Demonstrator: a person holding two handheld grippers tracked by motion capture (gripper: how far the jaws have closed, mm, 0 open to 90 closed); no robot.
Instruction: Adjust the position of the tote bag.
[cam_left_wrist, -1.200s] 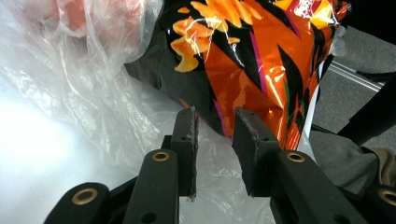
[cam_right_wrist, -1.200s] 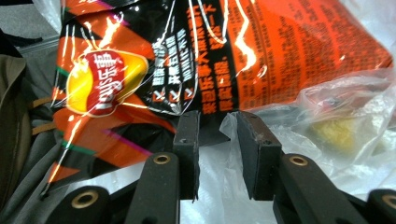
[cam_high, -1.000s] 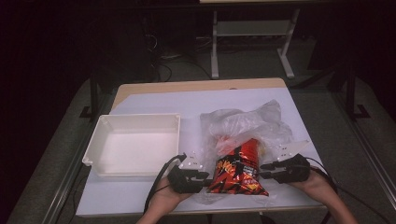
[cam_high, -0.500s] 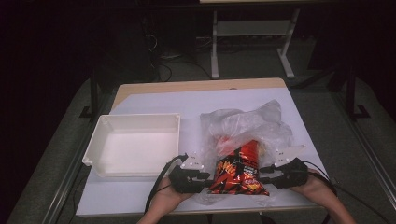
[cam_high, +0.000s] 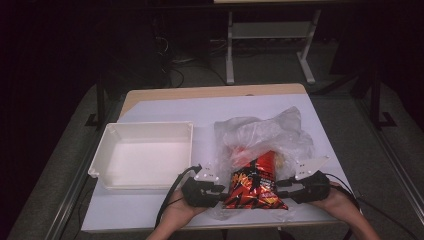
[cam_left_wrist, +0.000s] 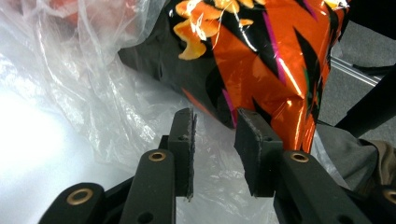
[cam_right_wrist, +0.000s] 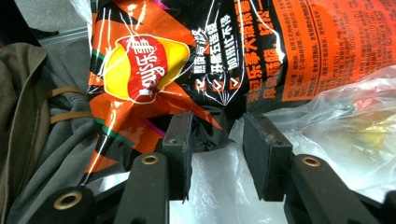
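Item: orange-and-black crisp packet (cam_high: 255, 182), lying flat at the near edge of the bench (cam_high: 165, 107), its far end tucked into the mouth of a crumpled clear plastic bag (cam_high: 265, 132). An empty white tray (cam_high: 145, 155) sits well to the left of the packet, not touching it.

Left tool (cam_high: 218, 189): at the packet's left edge. Its jaws have just been opening. In the left gripper view the left tool (cam_left_wrist: 215, 135) stands moderately wide, its pads clear of the foil, with only clear bag film lying in the gap and the packet's corner just beyond the tips.

Right tool (cam_high: 281, 184): at the packet's right edge. Its jaws too have just been opening. In the right gripper view the right tool (cam_right_wrist: 217, 135) shows a gap between the pads, the packet's dark lower edge just ahead of them and no pinch on it.

Change since the earlier frames: both grips have eased, and the packet lies in the same spot beside the tray.

Judgement: the packet looks released and resting on the bench, partly out of the bag; a fresh grasp would be needed to carry it toward the tray.
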